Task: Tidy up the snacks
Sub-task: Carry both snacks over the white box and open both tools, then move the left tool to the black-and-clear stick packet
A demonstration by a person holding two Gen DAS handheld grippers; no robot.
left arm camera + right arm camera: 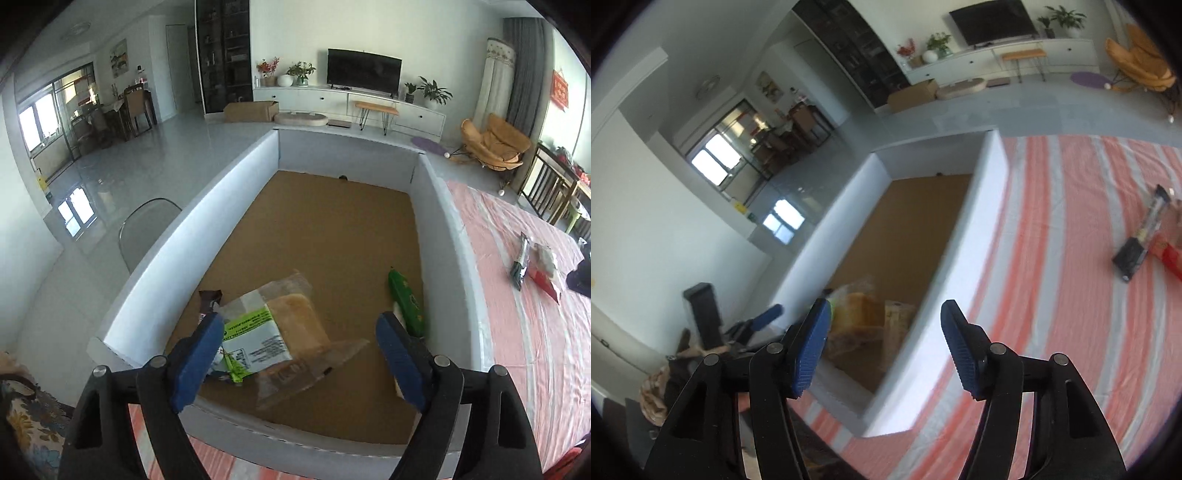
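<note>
A white-walled box (236, 184) with a brown cardboard floor stands on the striped table. Inside lie a clear bread packet (291, 325) with a green label, a dark bar (210, 301) and a green packet (408, 304). My left gripper (299, 354) is open and empty above the box's near end. My right gripper (882, 347) is open and empty above the box's near right wall (945, 273). The bread packet (857, 317) shows blurred in the right wrist view. A dark packet (521, 260) and a red-and-white packet (546, 273) lie on the table to the right; both show in the right wrist view (1134, 251).
The pink-and-white striped tablecloth (1052, 295) covers the table right of the box. A clear chair (144, 229) stands left of the box. A dark object (581, 277) lies at the table's right edge. The living room floor lies beyond.
</note>
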